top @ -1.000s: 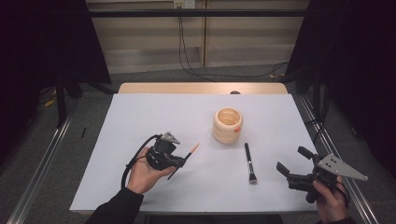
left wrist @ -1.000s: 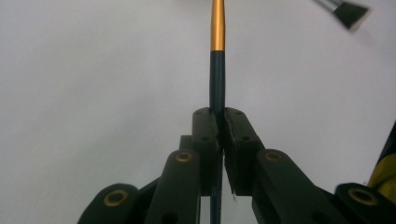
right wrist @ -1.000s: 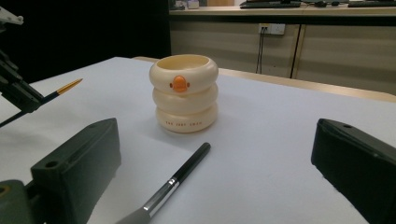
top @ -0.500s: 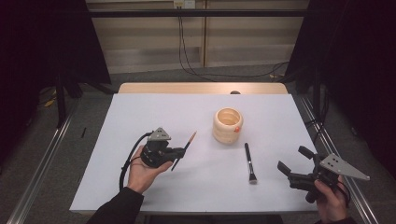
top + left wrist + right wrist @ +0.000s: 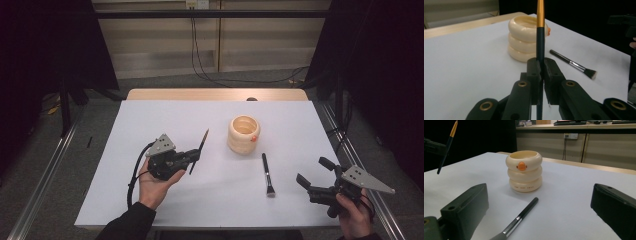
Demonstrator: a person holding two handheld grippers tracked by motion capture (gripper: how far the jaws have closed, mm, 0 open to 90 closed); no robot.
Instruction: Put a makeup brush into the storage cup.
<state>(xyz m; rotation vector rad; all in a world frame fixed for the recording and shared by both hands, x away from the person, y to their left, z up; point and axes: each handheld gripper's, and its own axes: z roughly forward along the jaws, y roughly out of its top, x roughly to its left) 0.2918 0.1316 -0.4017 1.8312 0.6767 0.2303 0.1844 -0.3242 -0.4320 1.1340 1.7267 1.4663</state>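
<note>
My left fingers [image 5: 541, 68] are clamped on a slim brush [image 5: 540, 30], gripped low on its dark handle, the gold-coloured end rising past the pads. In the high view the brush [image 5: 199, 150] is held above the counter [image 5: 165, 115], at about 8 o'clock from the cream holder [image 5: 244, 135] and apart from it. I judge the brush light, stiff and smooth; its round handle could swivel between flat pads, so the hold belongs on the dark shaft near the middle, not on the tapering end.

The holder, three stacked rings with an orange button [image 5: 521, 166], looks rigid and light enough to tip if a handle strikes its rim.

A second brush [image 5: 267, 174] lies flat on the counter at 5 o'clock from the holder, bristles toward me. My right fingers [image 5: 314, 175] stand wide apart and hold nothing, at 4 o'clock from that brush.

Nothing lies between the held brush and the holder's open mouth.
</note>
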